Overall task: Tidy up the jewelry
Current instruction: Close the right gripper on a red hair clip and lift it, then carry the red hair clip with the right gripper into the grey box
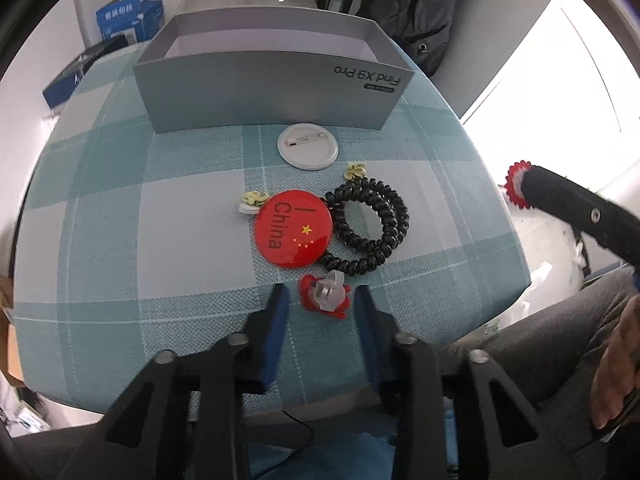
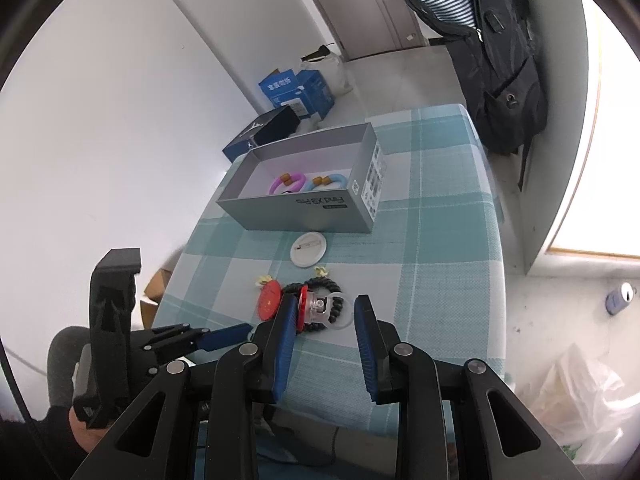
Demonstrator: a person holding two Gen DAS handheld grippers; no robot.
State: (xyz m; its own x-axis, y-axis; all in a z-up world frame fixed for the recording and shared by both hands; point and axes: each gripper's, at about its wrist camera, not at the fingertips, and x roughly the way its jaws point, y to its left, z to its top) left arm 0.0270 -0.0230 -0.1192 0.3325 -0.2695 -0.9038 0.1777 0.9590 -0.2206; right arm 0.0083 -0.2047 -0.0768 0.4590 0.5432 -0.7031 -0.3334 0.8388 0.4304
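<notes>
My left gripper [image 1: 322, 300] is open low over the table, its fingers on either side of a small red clip with a clear top [image 1: 326, 295]. Beyond it lie a red "I China" badge [image 1: 293, 230], a black spiral hair tie [image 1: 370, 226], two small yellow flower clips [image 1: 253, 201] and a white badge lying face down [image 1: 307, 146]. The open grey box [image 1: 272, 92] stands behind; it holds a pink ring [image 2: 287, 184] and a blue ring [image 2: 329, 182]. My right gripper [image 2: 326, 308] is raised off the table's right side, with a red-rimmed clear clip [image 2: 316, 309] between its jaws, against the left finger.
The checked teal tablecloth [image 1: 120, 220] covers the table; its near edge is just under my left gripper. Blue cartons [image 2: 296, 90] and a dark box [image 2: 264, 130] sit on the floor beyond. A dark jacket [image 2: 492, 60] hangs at the back right.
</notes>
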